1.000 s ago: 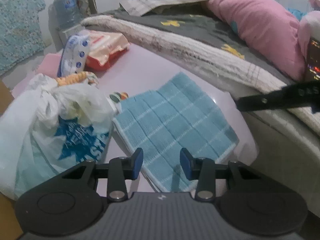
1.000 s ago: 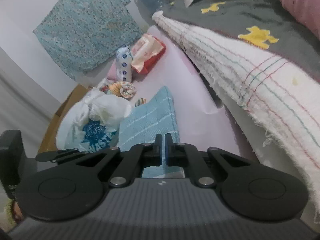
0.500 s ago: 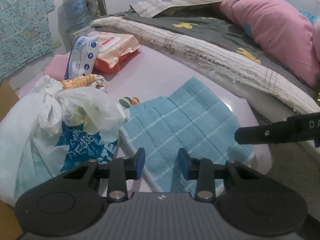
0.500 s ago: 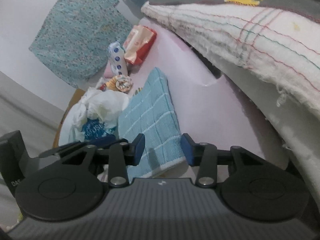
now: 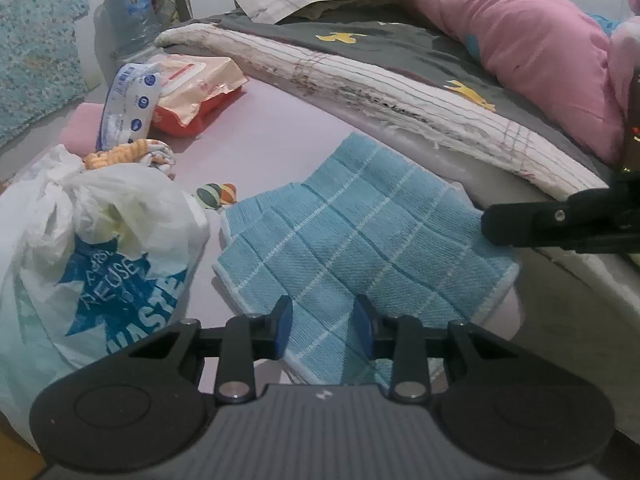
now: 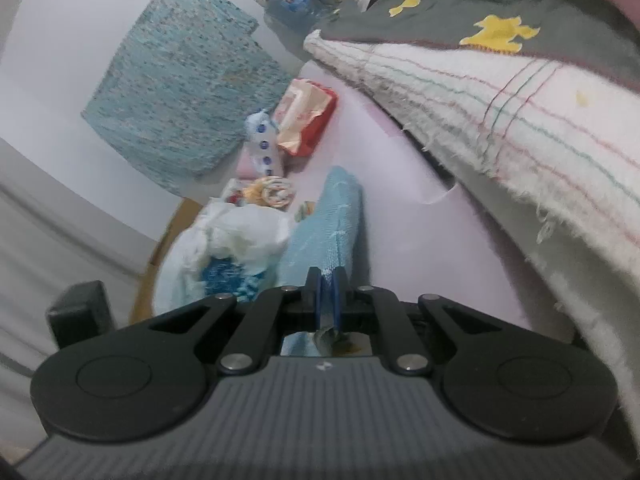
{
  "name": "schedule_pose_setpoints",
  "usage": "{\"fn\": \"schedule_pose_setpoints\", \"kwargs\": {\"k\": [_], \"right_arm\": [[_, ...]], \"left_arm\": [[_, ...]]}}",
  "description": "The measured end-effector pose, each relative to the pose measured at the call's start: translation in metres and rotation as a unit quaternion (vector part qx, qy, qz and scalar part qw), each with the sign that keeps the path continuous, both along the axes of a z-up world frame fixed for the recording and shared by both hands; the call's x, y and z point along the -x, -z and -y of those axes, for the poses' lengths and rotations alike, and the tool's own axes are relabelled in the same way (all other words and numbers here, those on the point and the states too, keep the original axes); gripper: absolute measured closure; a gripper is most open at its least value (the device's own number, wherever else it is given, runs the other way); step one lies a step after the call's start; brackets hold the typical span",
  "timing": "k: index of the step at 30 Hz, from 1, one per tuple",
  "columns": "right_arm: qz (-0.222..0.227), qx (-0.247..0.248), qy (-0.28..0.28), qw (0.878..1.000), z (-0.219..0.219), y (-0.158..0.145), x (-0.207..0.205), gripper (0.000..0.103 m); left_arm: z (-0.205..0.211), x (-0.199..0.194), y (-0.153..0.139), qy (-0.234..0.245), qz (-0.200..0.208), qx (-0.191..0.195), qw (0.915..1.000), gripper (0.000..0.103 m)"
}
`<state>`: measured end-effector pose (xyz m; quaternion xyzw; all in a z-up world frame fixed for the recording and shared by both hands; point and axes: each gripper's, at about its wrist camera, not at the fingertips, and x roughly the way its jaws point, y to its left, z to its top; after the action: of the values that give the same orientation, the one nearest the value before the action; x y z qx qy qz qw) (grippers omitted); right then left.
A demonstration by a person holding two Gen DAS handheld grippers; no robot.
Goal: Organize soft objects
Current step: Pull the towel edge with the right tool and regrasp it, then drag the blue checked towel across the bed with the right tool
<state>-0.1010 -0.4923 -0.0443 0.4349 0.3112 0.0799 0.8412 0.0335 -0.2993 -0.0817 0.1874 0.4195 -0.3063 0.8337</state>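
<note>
On the pale lilac surface [image 5: 280, 128] beside the bed lay the blue checked towel [image 5: 352, 236], loosely folded, its near right corner lifted into the right gripper [image 6: 327, 280], whose blue pads were clamped tight on the cloth. The left gripper [image 5: 323, 330] hung over the towel's near edge with its jaws a little apart and just then closing, the pads not pressing on the fabric. Left of the towel, almost touching it, slumped a white plastic bag [image 5: 96, 256] with blue print; a small striped item [image 5: 218, 196] sat between the two. Bare surface ran from the towel's far edge up to a red-and-orange wipes pack [image 5: 192, 96] and a blue-dotted white packet [image 5: 128, 108]. To the right the room was tight: a fringed cream blanket [image 5: 380, 88] overhung the surface, with a grey spread [image 5: 380, 40] and a pink pillow [image 5: 528, 44] beyond. Only the right wrist view showed the pinched corner; it was blurred on its left side. Only the left wrist view showed the towel's whole spread and the right tool's black finger [image 5: 560, 224] reaching in.
</note>
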Motion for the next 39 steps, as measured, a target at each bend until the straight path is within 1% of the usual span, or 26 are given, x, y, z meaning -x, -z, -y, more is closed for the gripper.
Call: {"fn": "schedule_pose_setpoints", "kwargs": {"k": [2,4,6,9,12,18,21,24,27,29,31,32,34,37,39], "right_arm": [[0.009,-0.016,-0.004,1.000,0.000,0.000,0.001,0.099],[0.015,-0.033,-0.008,0.999,-0.001,0.002,0.000,0.099],[0.018,-0.031,-0.012,0.999,-0.002,0.003,-0.003,0.097],[0.024,-0.049,-0.018,0.998,-0.002,0.008,-0.009,0.096],[0.025,-0.066,-0.027,0.997,-0.004,0.017,-0.021,0.096],[0.016,-0.079,-0.025,0.996,-0.007,0.032,-0.040,0.095],[0.020,-0.098,-0.042,0.994,-0.009,0.037,-0.049,0.095],[0.007,-0.093,-0.056,0.994,-0.014,0.042,-0.059,0.095],[-0.016,-0.095,-0.064,0.993,-0.016,0.051,-0.068,0.095],[-0.020,-0.099,-0.069,0.992,-0.017,0.053,-0.071,0.095],[-0.023,-0.095,-0.074,0.992,-0.018,0.052,-0.072,0.095],[-0.023,-0.091,-0.075,0.993,-0.018,0.051,-0.072,0.095],[-0.020,-0.077,-0.069,0.994,-0.016,0.045,-0.071,0.095],[-0.005,-0.045,-0.039,0.998,-0.006,0.032,-0.066,0.094],[-0.003,-0.009,-0.013,1.000,-0.002,0.025,-0.064,0.093]], "left_arm": [[-0.001,0.000,0.000,0.001,-0.010,0.008,0.9999,0.071],[-0.002,0.002,0.001,0.002,-0.011,0.011,0.9999,0.071],[-0.004,0.001,0.002,0.000,-0.014,0.015,0.9998,0.071],[-0.007,-0.002,0.002,-0.003,-0.025,0.026,0.9994,0.071],[-0.011,-0.004,0.003,-0.003,-0.033,0.036,0.9988,0.071],[-0.018,-0.009,0.003,-0.003,-0.049,0.056,0.9972,0.070],[-0.021,-0.012,0.003,-0.002,-0.056,0.067,0.9961,0.070],[-0.024,-0.013,0.003,0.000,-0.061,0.073,0.9955,0.069],[-0.029,-0.013,0.000,0.000,-0.068,0.075,0.9948,0.069],[-0.034,-0.012,-0.002,-0.003,-0.070,0.074,0.9948,0.069],[-0.039,-0.010,-0.004,-0.012,-0.064,0.068,0.9955,0.069],[-0.040,-0.010,-0.004,-0.018,-0.056,0.058,0.9966,0.070],[-0.039,-0.009,-0.001,-0.022,-0.047,0.040,0.9979,0.069],[-0.041,-0.010,0.000,-0.026,-0.052,0.043,0.9974,0.069],[-0.040,-0.010,-0.001,-0.025,-0.051,0.043,0.9974,0.069]]}}
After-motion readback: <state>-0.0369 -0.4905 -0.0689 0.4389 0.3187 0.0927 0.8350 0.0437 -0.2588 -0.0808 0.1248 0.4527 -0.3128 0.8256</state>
